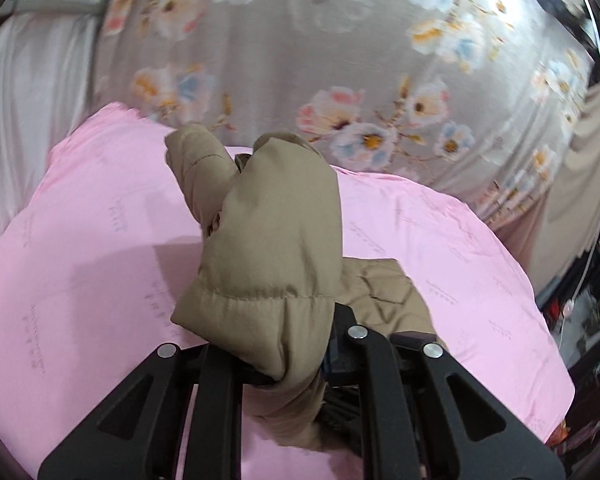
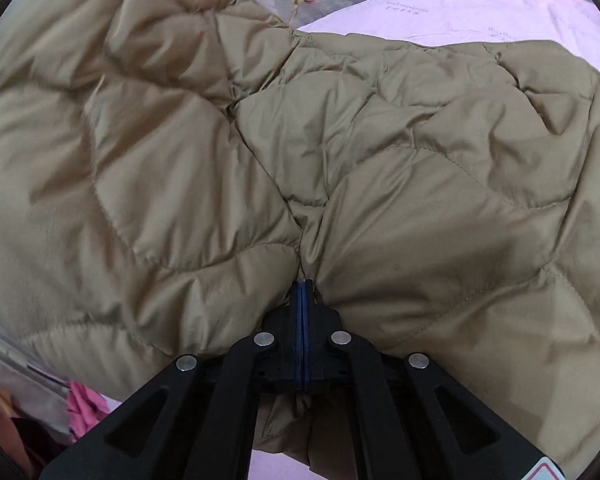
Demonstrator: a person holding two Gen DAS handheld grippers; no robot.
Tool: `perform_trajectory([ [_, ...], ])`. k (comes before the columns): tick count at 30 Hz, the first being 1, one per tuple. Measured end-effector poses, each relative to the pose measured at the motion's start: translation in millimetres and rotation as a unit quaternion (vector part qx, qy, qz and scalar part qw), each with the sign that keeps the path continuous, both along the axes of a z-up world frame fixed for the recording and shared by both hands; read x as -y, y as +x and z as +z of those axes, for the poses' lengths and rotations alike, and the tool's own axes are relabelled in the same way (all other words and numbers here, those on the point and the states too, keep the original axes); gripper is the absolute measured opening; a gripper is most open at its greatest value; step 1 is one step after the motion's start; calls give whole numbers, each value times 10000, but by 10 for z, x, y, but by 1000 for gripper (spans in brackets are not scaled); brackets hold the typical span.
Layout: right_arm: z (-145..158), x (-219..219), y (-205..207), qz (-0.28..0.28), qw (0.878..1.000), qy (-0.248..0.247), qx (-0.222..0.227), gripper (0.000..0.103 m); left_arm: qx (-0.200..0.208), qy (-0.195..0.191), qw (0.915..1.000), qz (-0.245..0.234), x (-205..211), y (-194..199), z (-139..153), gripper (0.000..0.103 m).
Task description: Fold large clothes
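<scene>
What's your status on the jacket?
Left claw shut on tan quilted puffer jacket, lifted. Right claw shut on same. Pink sheet beneath; nothing blocking.

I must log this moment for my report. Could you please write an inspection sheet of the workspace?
Surface: pink sheet lying over a grey floral bedcover.
Job's things: tan quilted jacket, bunched and spread on the sheet; one padded part is raised in the left wrist view.
Clutter: pink cloth at the bed's edge.
Grippers: left gripper shut on the jacket; right gripper shut on a jacket fold.
Cables: thin white cord at the far right.
Surroundings: dark, blurred things beside the bed, too unclear to name.
</scene>
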State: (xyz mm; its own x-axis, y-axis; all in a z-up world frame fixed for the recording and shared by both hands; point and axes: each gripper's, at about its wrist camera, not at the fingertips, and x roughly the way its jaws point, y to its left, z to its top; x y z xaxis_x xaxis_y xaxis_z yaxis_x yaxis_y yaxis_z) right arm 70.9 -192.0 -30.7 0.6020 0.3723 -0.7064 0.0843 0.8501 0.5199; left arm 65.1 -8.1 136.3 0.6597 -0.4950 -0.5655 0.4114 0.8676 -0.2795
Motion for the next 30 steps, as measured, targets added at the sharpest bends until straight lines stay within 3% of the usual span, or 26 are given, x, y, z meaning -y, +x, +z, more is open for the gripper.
perform_trajectory([
  [4, 191, 346, -487, -382, 9981, 361, 317, 0, 230, 399, 9981, -416, 501, -119, 74, 13],
  [13, 299, 1019, -1561, -1427, 9888, -264, 341, 0, 104, 958, 9883, -1185, 1452, -389, -115, 13],
  [23, 268, 1336, -1951, -1944, 9788, -616, 176, 1, -540, 1551, 9730, -1621, 2101, -611, -899, 14],
  [30, 273, 1443, -2116, -2273, 9710, -723, 169, 7, -581, 1721, 9709, -1564, 2157, -706, -1096, 18],
])
